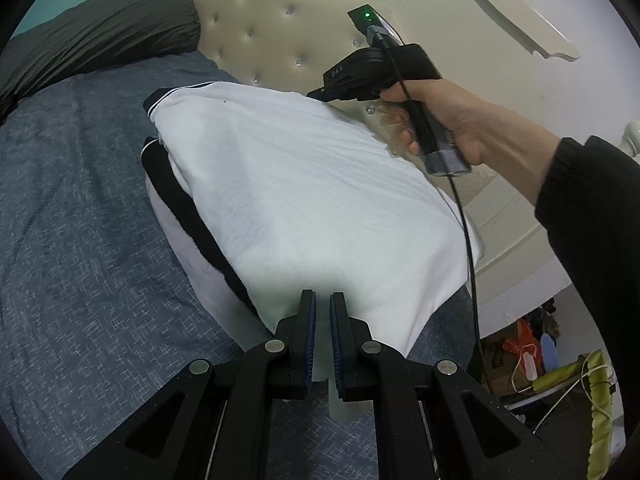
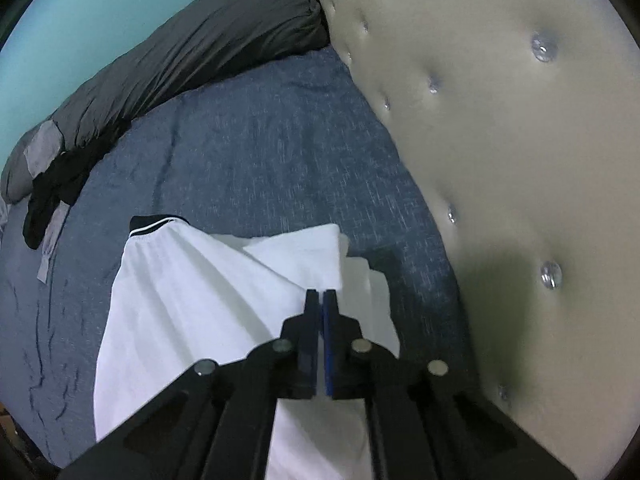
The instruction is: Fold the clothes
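On a blue bedspread [image 1: 80, 240], both grippers clamp a white garment [image 1: 304, 200]: the left gripper [image 1: 322, 300] its near edge, the right gripper [image 2: 321, 294] its far corner.

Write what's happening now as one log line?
white shirt: lifted | left gripper: shut on white shirt | right gripper: shut on white shirt

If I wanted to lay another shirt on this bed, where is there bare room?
The blue bedspread is bare between the white shirt and the grey duvet, and along the shirt's far side. It is crowded by the padded headboard, where the shirt's folded edge lies close and the right gripper works.
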Demonstrator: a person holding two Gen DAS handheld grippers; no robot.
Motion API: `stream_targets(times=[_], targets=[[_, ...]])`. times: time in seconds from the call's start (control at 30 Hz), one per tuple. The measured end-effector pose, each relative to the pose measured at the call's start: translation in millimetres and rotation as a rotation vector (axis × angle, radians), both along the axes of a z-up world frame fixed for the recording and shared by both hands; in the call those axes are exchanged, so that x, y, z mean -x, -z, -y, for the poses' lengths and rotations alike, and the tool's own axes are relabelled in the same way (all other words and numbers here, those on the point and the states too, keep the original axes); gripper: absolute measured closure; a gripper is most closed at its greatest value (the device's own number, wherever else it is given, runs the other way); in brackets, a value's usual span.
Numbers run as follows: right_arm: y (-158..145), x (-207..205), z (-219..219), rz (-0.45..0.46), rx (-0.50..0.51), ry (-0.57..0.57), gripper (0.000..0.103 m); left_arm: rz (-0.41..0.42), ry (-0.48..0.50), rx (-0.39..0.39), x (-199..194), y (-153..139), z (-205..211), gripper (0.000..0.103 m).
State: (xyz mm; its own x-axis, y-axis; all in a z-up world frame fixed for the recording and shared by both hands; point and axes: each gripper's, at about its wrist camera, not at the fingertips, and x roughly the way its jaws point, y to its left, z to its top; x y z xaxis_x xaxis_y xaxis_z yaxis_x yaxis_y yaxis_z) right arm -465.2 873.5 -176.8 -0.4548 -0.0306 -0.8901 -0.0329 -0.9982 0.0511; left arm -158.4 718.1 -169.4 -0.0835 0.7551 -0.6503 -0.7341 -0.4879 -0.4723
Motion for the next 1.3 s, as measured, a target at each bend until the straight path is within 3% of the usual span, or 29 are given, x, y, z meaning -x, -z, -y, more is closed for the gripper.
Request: stream_targets(times=[0.2, 0.33, 0.47, 0.73, 0.8, 1.1, 1.3], targets=[[3, 6, -15, -0.033, -0.085, 0.15, 0.103, 0.009, -0.004, -0.014, -1, 1, 3, 0.095], [4, 5, -16, -0.034, -0.027, 0.145, 0.102, 0.02, -0.006, -0.016, 0, 1, 5, 0.095], [-14, -8, -20, -0.113, 0.042, 0.159, 0.101, 0.031, -0.008, -0.017, 1, -2, 5, 0.095], [-44, -62, -15, -0.177, 0.081, 0.16, 0.087, 0.018, -0.061, 0.018, 4, -22, 17, 0.095], [-51, -79, -11, -0.186, 0.098, 0.16, 0.078, 0.013, -0.079, 0.026, 2, -29, 22, 0.095], [-85, -153, 21, -0.252, 0.133, 0.157, 0.07, -0.035, -0.115, 0.038, -21, -67, 46, 0.095], [-104, -192, 38, -0.283, 0.12, 0.177, 0.07, -0.062, -0.12, 0.023, -39, -89, 61, 0.095]])
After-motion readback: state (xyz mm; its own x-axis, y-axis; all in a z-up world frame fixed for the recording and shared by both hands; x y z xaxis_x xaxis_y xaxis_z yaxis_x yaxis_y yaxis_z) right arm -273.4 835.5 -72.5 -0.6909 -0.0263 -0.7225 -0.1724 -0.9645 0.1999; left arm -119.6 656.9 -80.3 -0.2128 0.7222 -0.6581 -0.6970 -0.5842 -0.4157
